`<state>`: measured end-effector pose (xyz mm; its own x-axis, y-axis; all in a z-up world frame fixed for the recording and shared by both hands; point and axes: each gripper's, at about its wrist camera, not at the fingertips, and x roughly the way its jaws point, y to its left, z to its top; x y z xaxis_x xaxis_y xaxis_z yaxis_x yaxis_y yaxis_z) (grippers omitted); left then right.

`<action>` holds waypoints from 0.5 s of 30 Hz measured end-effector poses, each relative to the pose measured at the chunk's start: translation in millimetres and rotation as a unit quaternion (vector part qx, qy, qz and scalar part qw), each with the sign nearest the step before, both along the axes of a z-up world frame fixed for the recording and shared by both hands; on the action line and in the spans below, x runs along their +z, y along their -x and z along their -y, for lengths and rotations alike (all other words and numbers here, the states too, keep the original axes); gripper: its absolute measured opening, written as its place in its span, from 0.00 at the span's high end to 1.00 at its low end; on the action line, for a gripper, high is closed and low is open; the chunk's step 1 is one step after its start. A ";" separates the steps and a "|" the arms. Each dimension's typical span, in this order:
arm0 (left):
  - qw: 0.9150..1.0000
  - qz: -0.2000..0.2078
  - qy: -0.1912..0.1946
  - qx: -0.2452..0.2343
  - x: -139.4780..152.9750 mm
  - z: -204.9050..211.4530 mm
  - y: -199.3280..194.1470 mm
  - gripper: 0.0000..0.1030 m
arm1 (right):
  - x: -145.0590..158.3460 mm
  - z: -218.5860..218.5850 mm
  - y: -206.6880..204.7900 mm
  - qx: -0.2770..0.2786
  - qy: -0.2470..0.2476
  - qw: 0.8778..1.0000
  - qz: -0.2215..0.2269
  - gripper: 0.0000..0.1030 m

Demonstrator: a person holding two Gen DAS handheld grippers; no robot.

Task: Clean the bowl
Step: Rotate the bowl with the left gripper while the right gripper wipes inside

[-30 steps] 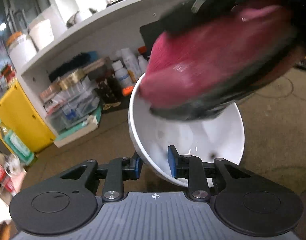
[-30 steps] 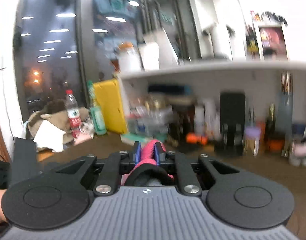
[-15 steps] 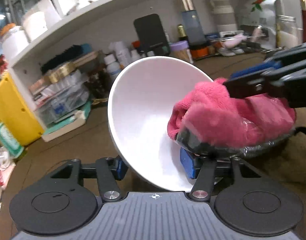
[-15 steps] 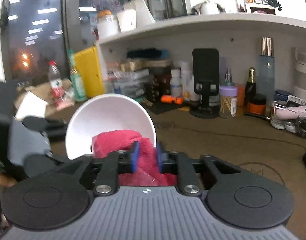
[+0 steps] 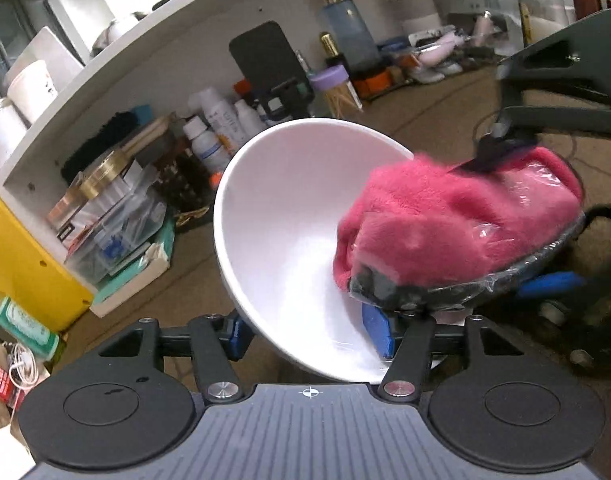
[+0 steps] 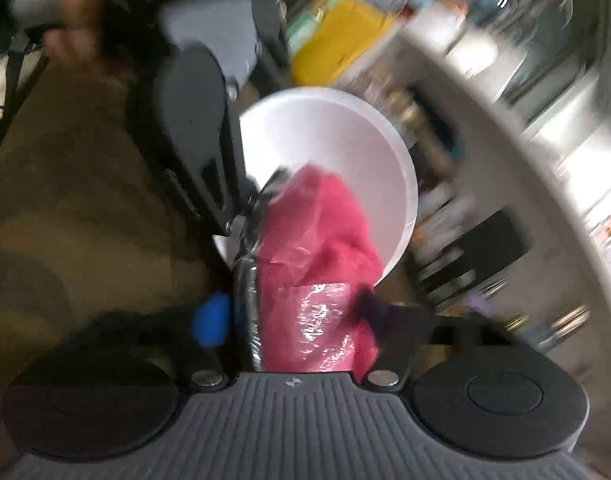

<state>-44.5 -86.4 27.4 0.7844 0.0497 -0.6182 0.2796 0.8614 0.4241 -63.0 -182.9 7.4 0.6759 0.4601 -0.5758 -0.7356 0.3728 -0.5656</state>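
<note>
As held over brown tabletop [image 5: 425, 120]: white bowl [image 5: 289, 208], wall pinched by left gripper [image 5: 307, 334], jaws just widened.
Against bowl: pink cloth [image 5: 445, 220], pinched by right gripper [image 6: 290, 312], jaws just narrowed.
Behind bowl: cluttered shelf [image 5: 145, 64].

Glossy bowl [image 5: 289, 208] (fleecy cloth [image 5: 445, 220])

Each gripper [image 5: 309, 334] had black linkage arms, blue finger pads [image 5: 375, 330], silver screws, round black discs and a ribbed grey housing.

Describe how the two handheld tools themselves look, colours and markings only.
Both match: left tool and right tool each have a grey ribbed body with a small crosshair mark, two black round discs, black linkage arms with silver pivot screws, and blue finger pads.
</note>
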 end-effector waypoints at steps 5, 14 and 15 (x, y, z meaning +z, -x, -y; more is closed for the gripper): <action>0.999 0.008 0.020 0.024 -5.8 -9.1 -1.5 0.12 | 11.9 22.3 5.3 -0.033 -0.073 0.997 -0.022 0.76; 0.977 0.011 0.178 0.116 -10.0 -19.9 -12.3 0.50 | 31.6 57.6 -16.5 -0.115 -0.222 0.956 -0.152 0.76; 0.977 0.018 0.178 0.119 -9.3 -19.0 -11.9 0.52 | 34.2 56.1 -14.5 -0.116 -0.211 0.961 -0.135 0.76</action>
<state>-32.6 -67.5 18.1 0.7988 0.0194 -0.6013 0.0447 0.9948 0.0915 -48.4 -239.0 41.7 0.6397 0.5466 -0.5403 -0.7045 0.6981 -0.1279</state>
